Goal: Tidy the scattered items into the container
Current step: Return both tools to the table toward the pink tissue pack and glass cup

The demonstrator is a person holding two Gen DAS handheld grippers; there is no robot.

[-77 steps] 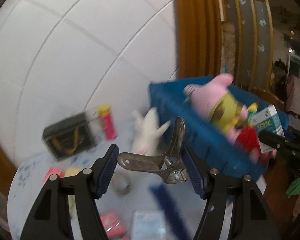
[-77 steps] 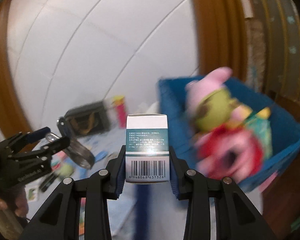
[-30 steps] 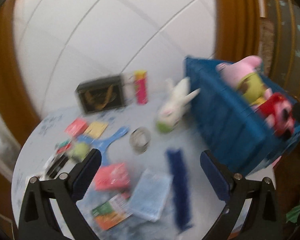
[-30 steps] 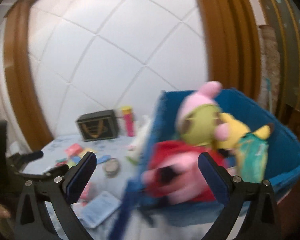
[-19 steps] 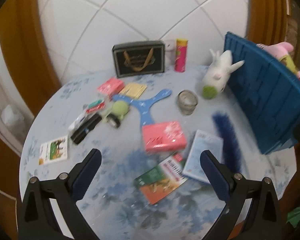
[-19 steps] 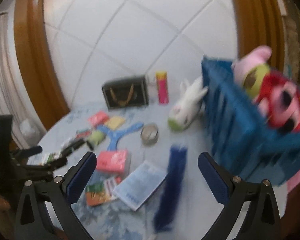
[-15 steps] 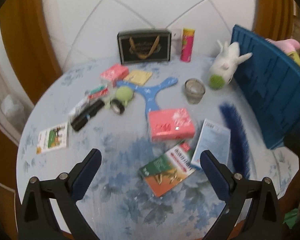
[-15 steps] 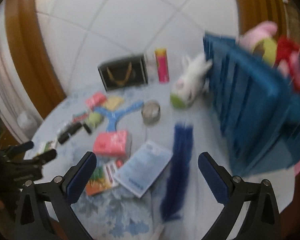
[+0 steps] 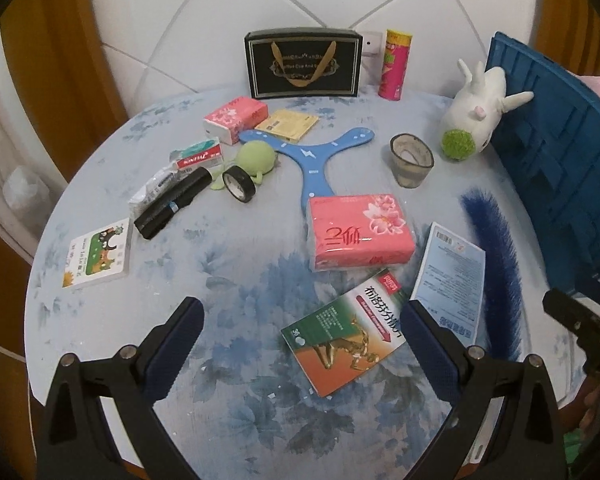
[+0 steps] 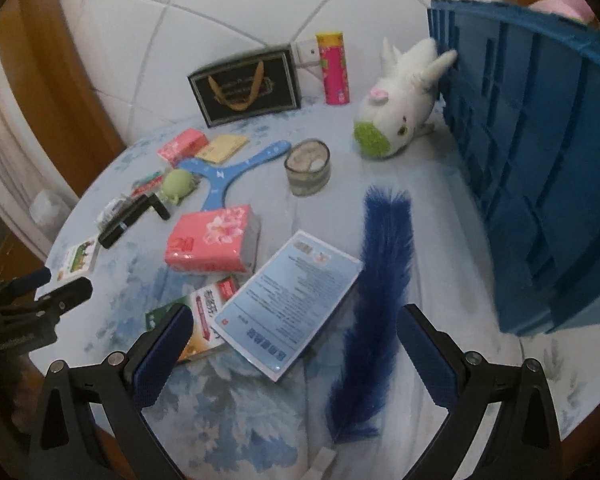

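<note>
The blue crate (image 9: 556,168) stands at the table's right edge; it also shows in the right wrist view (image 10: 532,152). My left gripper (image 9: 300,344) is open and empty above the table's near side, over a green-orange medicine box (image 9: 344,332). My right gripper (image 10: 292,348) is open and empty above a light blue leaflet (image 10: 288,308) and a dark blue feather (image 10: 380,272). A pink tissue pack (image 9: 360,232) lies mid-table. A white plush rabbit (image 9: 476,112) leans against the crate.
On the round floral table (image 9: 228,280) lie a blue boomerang (image 9: 312,152), a glass cup (image 9: 410,160), a green plush turtle (image 9: 256,158), black tape, a black stapler (image 9: 172,208), a card pack (image 9: 96,254), a smaller pink tissue pack (image 9: 236,118). A black gift box (image 9: 302,64) and pink can (image 9: 394,64) stand at the wall.
Both grippers let go of their items at the crate, the metal clip and the medicine box. Both opened and swung left and down over the table.
</note>
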